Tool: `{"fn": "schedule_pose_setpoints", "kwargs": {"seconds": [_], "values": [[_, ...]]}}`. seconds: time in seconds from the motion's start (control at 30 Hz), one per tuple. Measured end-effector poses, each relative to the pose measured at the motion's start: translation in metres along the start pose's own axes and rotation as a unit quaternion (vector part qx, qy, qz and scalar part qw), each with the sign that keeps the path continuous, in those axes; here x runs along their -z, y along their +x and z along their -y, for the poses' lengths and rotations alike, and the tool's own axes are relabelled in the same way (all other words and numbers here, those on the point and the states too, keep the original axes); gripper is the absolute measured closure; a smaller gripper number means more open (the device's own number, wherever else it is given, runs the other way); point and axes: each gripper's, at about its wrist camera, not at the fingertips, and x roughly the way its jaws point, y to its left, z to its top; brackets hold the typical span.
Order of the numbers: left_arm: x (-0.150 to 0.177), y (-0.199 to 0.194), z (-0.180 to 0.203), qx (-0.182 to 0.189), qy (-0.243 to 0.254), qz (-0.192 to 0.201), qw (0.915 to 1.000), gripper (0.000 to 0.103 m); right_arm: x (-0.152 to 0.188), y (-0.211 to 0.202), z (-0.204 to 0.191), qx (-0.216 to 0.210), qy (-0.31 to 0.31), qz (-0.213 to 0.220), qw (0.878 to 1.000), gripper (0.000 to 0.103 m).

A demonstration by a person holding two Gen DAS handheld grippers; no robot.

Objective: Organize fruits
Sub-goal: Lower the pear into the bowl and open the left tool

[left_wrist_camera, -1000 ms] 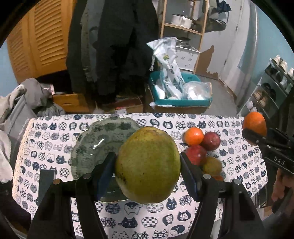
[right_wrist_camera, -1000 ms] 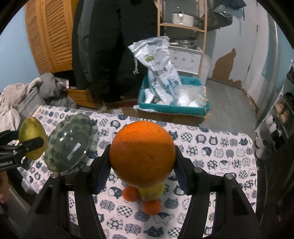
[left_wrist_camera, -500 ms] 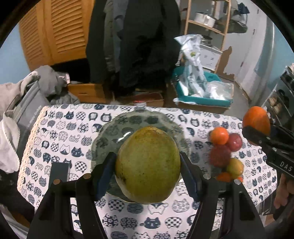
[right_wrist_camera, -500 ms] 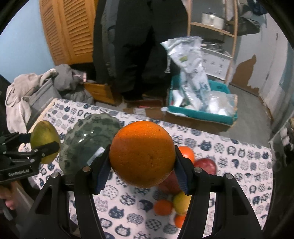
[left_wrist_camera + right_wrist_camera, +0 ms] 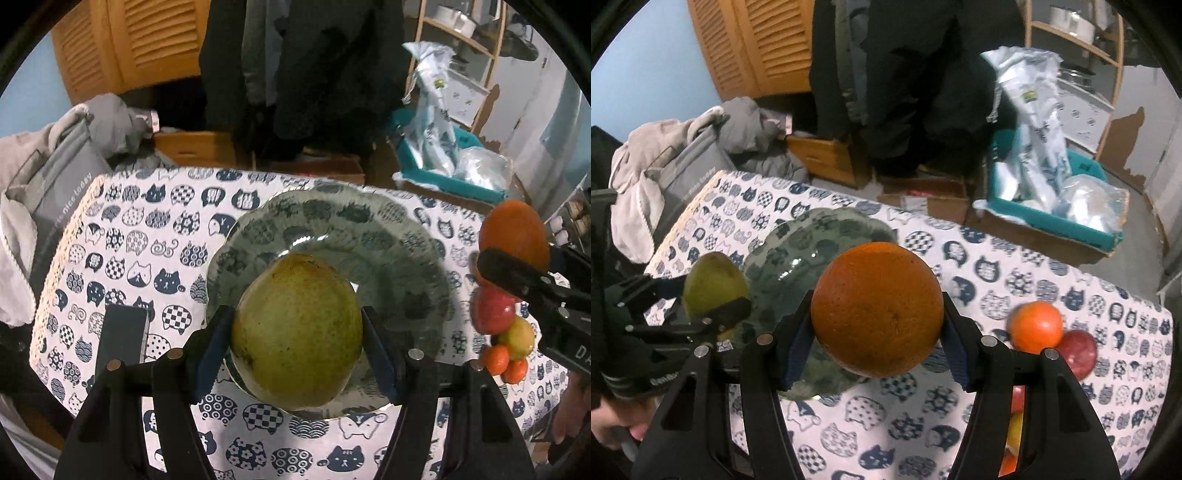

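Note:
My left gripper is shut on a green pear and holds it above the near part of a grey-green glass plate. My right gripper is shut on a large orange, held above the table just right of the plate. The pear also shows in the right wrist view, and the orange in the left wrist view. A pile of small fruits lies on the cat-print tablecloth right of the plate: an orange one and a red one among them.
A dark flat object lies on the tablecloth left of the plate. Grey clothes and a bag are piled past the table's left edge. A teal box with plastic bags stands on the floor behind.
Both grippers have moved left over the table with their fruits. The pear is now over the plate, and the orange has come from above the fruit pile to beside the plate.

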Motion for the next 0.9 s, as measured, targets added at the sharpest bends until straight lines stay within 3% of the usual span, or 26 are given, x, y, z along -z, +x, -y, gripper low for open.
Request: {"fn": "schedule_pose_setpoints", "kwargs": {"seconds": [0.5,0.9], "values": [[0.018,0.066,-0.017,0.0,-0.005,-0.082,0.9966,0.032,-0.001,0.05,-0.02,-0.021,-0.005,-0.048,0.999,0.041],[0.025,0.087,-0.011,0.003,0.016,-0.106,0.9942,0.032,0.004,0.059,-0.015,-0.019,0.002,-0.062,0.998,0.041]]}}
